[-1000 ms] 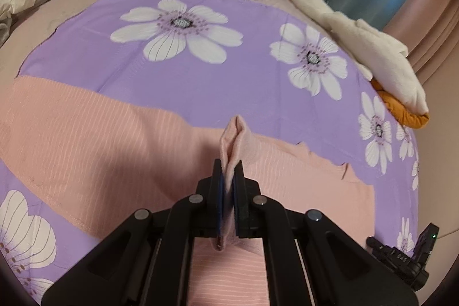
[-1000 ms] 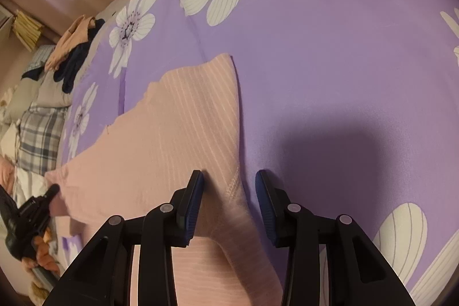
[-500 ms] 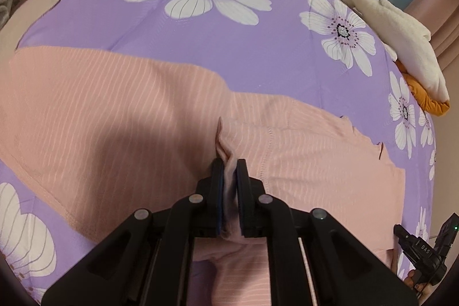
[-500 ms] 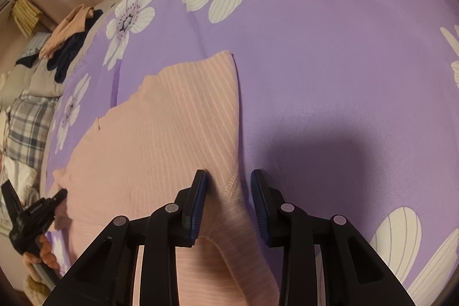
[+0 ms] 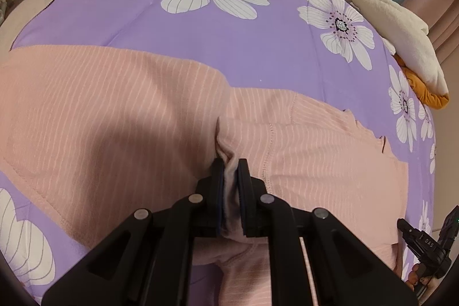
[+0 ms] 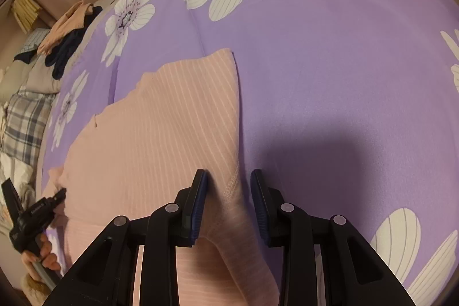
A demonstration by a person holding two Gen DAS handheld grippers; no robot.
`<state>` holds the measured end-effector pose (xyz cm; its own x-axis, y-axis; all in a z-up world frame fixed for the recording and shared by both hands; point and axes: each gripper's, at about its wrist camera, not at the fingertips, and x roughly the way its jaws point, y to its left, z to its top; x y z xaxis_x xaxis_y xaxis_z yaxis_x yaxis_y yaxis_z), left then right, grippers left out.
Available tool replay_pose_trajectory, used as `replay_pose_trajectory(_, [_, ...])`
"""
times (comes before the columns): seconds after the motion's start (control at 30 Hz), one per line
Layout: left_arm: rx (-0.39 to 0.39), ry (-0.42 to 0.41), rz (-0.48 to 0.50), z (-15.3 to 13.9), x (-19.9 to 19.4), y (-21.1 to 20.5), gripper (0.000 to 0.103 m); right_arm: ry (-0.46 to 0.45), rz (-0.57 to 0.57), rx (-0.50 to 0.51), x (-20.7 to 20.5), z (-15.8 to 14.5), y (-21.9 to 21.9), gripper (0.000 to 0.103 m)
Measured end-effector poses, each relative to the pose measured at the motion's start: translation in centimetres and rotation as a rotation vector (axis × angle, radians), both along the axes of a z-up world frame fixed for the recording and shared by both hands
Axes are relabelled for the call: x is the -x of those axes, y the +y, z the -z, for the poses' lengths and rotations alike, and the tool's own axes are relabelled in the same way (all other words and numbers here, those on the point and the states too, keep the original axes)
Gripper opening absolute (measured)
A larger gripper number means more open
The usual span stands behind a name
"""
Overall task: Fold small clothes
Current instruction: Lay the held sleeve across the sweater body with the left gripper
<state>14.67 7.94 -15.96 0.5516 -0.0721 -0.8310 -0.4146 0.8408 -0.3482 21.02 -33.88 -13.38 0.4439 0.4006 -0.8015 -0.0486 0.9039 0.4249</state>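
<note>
A pink striped garment (image 5: 120,116) lies spread on the purple flowered bedspread (image 5: 200,39). My left gripper (image 5: 228,162) is shut on a pinched fold of the garment's edge and holds it low over the garment's body. In the right wrist view the garment (image 6: 160,128) lies flat with a straight right edge. My right gripper (image 6: 229,175) is open, its jaws straddling a raised corner of the garment's hem without pinching it. The right gripper also shows at the left wrist view's lower right (image 5: 427,243), the left gripper at the right wrist view's lower left (image 6: 31,214).
A white and orange plush toy (image 5: 396,19) lies along the far right of the bed. A pile of dark and pink clothes (image 6: 68,36) and a plaid pillow (image 6: 25,119) sit at the bed's head. Bare purple bedspread (image 6: 330,76) spreads right of the garment.
My left gripper has carried the pinched fold forward and down over the garment, so the cloth now lies doubled. My right gripper stayed over the hem corner, its jaws slightly closer together.
</note>
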Motion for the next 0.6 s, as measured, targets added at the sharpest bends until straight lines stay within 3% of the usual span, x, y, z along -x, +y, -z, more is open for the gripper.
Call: replay_pose_trajectory(0.6, [0.064, -0.043, 0.014, 0.42, 0.51, 0.53, 0.012, -0.022, -0.009, 0.074, 0.13, -0.07, 0.79, 0.033])
